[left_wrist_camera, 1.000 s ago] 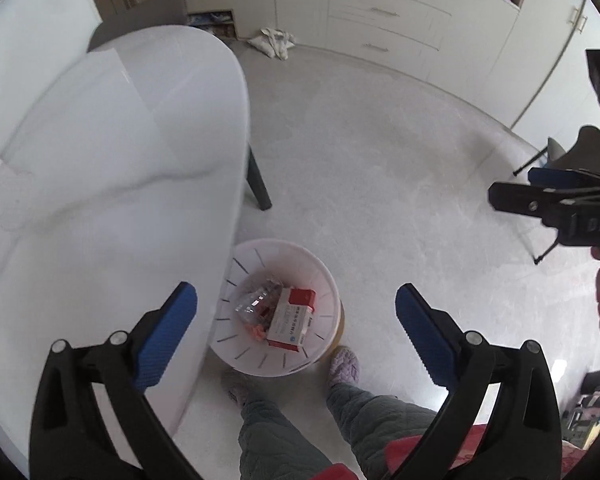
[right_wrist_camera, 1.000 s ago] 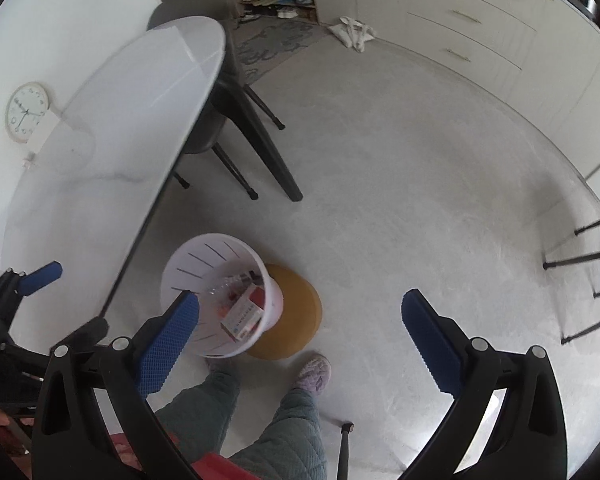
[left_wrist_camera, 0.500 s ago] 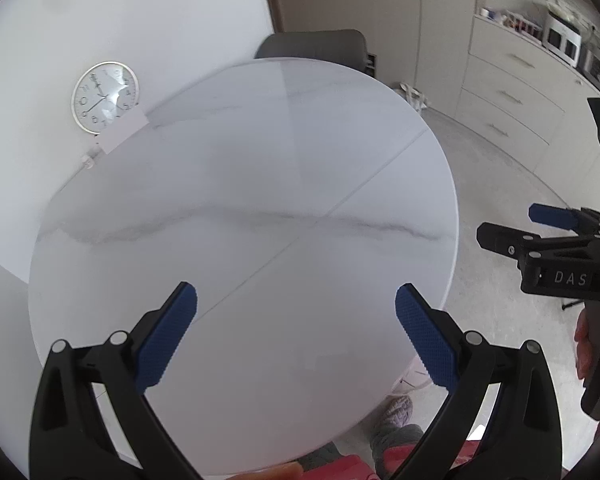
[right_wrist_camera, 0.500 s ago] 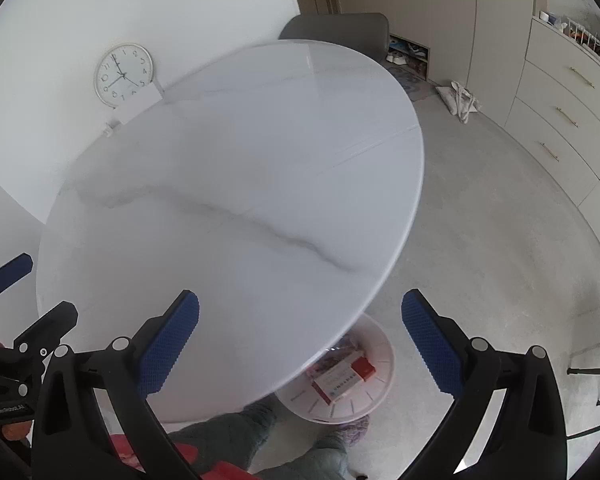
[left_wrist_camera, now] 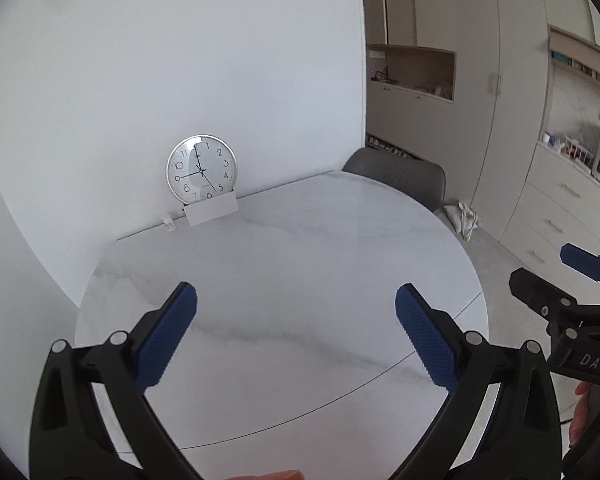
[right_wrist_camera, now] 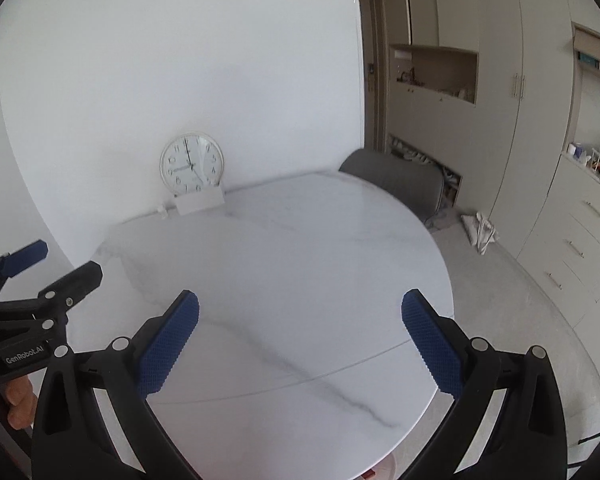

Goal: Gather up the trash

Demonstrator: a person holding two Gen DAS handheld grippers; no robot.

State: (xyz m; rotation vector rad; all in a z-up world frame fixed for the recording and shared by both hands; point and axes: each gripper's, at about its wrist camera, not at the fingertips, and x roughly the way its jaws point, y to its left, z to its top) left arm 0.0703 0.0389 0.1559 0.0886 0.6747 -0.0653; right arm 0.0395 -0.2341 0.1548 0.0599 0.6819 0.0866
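- Hovering over white marble tabletop [left_wrist_camera: 284,280]: left gripper [left_wrist_camera: 296,332] and right gripper [right_wrist_camera: 300,336], both with jaws spread wide, nothing between the blue pads [left_wrist_camera: 166,344].
- Seen in each other's views too: right gripper at right edge of left view, left gripper at left edge of right view, jaws parted, nothing held.
- No trash visible anywhere on tabletop; only clock [left_wrist_camera: 201,169] propped against wall at far edge, white card [left_wrist_camera: 211,211] in front of it, small clear item [left_wrist_camera: 168,225] just beside card.
- Sliver of red and white at bottom edge of right view, under tabletop rim, too small to identify; possibly bin [right_wrist_camera: 380,470] with collected trash, cannot confirm.
- Task judged done or nearly done.
- Risks from here: mistaking card or small clear item for trash and grabbing it; knocking clock over if reaching toward far edge; the 2 grippers colliding, hanging near each other; missing trash on floor, mostly out of view near table.
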